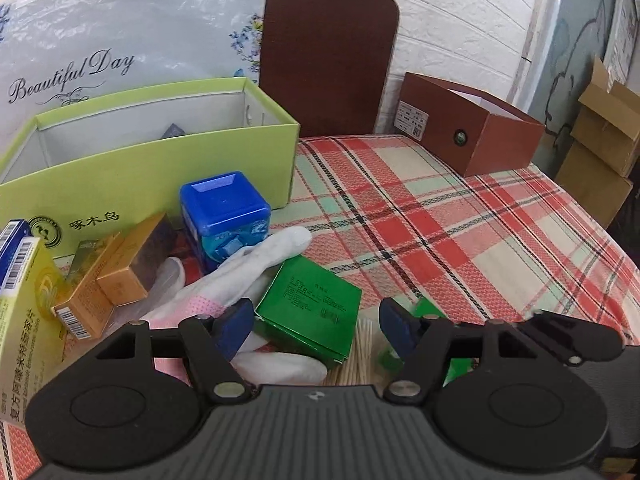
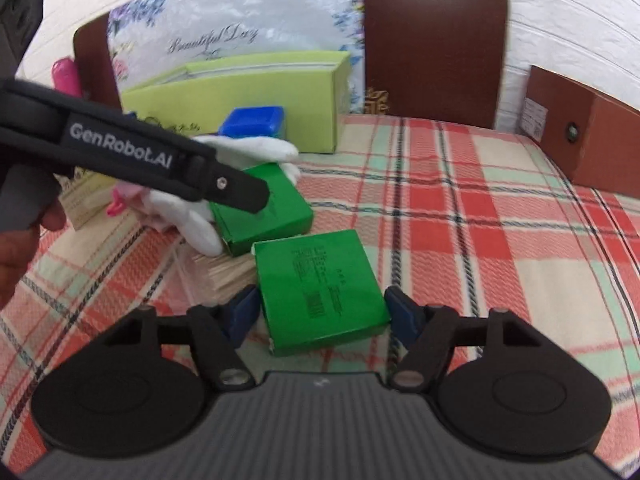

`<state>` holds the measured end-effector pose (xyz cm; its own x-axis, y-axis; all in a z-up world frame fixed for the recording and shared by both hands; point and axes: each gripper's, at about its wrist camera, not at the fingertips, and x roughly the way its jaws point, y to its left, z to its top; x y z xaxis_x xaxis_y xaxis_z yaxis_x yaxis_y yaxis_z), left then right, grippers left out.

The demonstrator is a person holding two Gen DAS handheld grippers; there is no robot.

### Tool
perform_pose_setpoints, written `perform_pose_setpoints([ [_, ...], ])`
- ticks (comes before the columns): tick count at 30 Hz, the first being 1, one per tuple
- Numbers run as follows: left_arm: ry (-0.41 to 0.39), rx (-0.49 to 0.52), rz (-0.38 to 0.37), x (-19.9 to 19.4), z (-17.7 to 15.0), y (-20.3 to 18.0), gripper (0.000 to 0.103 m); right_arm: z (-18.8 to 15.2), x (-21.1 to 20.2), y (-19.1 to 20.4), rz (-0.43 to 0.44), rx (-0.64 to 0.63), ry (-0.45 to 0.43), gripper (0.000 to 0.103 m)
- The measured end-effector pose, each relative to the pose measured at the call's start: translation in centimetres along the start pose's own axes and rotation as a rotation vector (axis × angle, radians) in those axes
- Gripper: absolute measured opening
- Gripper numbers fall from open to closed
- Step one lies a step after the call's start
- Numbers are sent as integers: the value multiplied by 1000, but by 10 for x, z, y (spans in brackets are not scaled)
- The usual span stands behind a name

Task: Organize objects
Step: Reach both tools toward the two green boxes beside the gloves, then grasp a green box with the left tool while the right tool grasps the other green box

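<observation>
1. Two green boxes lay on the plaid-covered bench: the nearer green box flat, printed text and a barcode facing up, and the farther green box just behind it, tilted against a white glove.
2. The right hand-held gripper had its blue pads either side of the nearer green box; the left pad seemed to touch the box edge, the right pad stood just clear, so the jaws were spread, not pinching.
3. The left hand-held gripper was also spread, with a corner of the farther green box and a bundle of toothpicks between its pads, neither pad pressing on them.
4. One blue-lidded square tub stood just in front of one open lime-green storage box.
5. Two small orange cartons leaned together left of the glove, beside one yellow medicine carton.
6. One brown cardboard box sat well apart at the bench's far right corner.
7. A person's hand held the left tool's grip at the right view's left edge.
</observation>
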<state>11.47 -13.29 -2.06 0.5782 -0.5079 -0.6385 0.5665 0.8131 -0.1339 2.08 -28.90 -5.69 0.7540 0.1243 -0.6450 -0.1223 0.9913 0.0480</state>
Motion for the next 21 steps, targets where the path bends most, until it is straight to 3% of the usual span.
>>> perform_pose_setpoints([
  [10,79,185,123,50,1,-25,80,-21,-25,-18,-49,103,1,68],
  [12,86,159,96,50,1,-18,75,-21,-26,-17,-55,101,0,68],
  [16,91,83,42,29,6,-5,72,-20,-31,-16,-41,111,-4,66],
  [21,-1,25,-25,-42,0,2,71,-16,-47,-2,51,73,-23,66],
])
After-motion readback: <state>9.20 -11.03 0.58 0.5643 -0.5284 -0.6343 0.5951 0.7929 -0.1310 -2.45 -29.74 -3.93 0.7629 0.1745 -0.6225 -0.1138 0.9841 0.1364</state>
